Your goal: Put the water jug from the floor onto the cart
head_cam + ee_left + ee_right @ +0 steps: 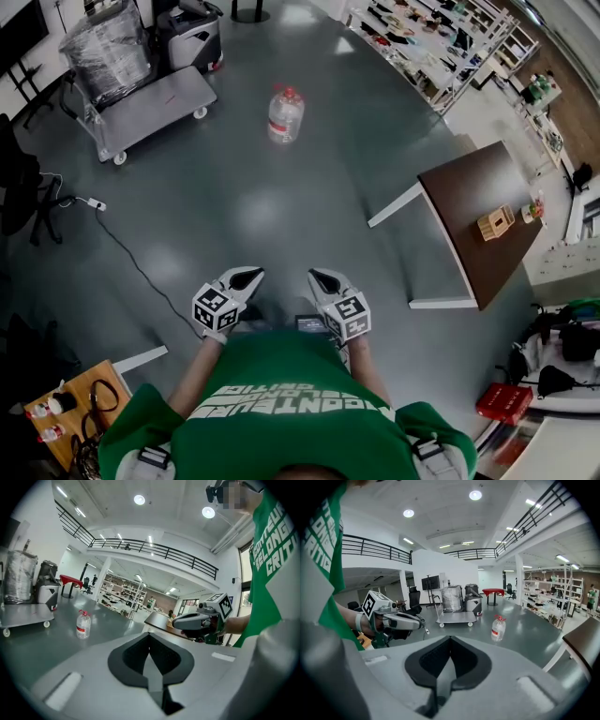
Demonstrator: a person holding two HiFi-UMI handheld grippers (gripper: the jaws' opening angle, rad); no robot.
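Standing upright, the water jug (285,114) lies far ahead, centred between left gripper (246,278) and right gripper (325,279); fingers closed, empty.

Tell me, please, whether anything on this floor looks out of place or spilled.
The clear plastic water jug with a red cap stands upright alone on the open grey floor, apart from the flat grey cart. A white power strip trails its black cable loose across the floor. Nothing looks spilled.

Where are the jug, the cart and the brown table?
jug (285,119), head view, its body.
cart (159,105), head view, bare deck.
table (467,211), head view, bare top.
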